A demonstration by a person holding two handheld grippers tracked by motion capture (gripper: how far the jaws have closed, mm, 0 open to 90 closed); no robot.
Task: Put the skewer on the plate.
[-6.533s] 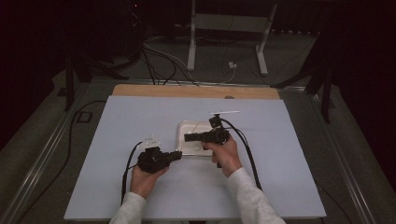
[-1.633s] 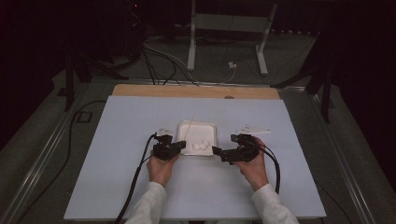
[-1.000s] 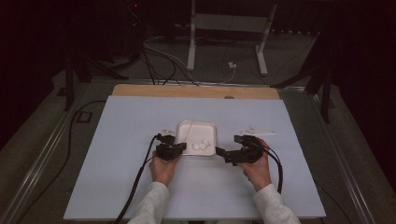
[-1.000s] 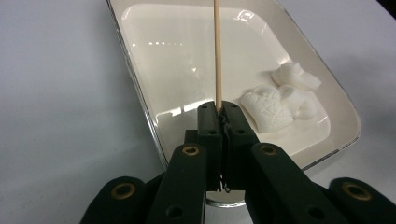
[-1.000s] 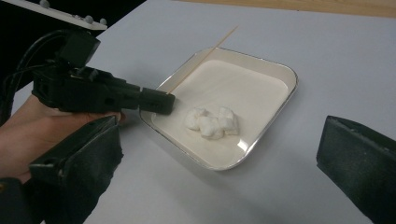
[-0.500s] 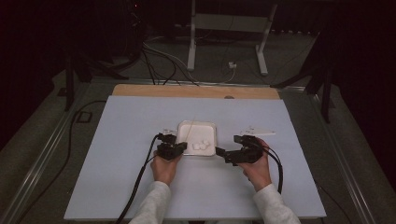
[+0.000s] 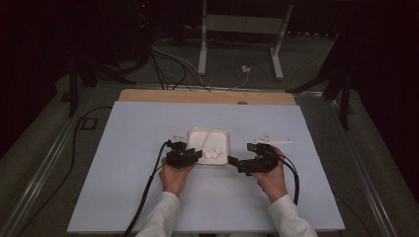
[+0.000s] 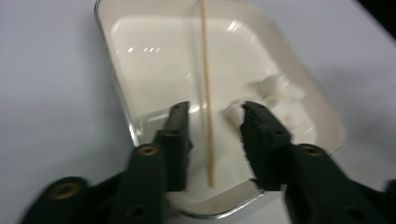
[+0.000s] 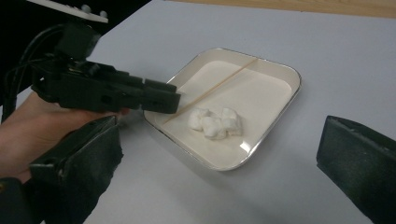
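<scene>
While the left gripper (image 8: 212, 116) reaches over the near-left rim of the white tray (image 7: 196, 136) with its jaws parted on either side of a thin wooden stick (image 8: 205, 74), it grasps nothing. Lying lengthwise in the tray at the middle of the table (image 7: 123, 148), the stick has 3 or so white cotton balls (image 9: 215, 122) beside it. Just right of the tray, the right gripper (image 7: 232, 162) is released, jaws wide, pointing at it.

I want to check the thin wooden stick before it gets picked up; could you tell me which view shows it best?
The left gripper view: the stick runs lengthwise between the open left gripper, lying in the white tray. The right gripper view shows it whole but slanted, beside the cotton balls. The high view gives a faint line.
</scene>
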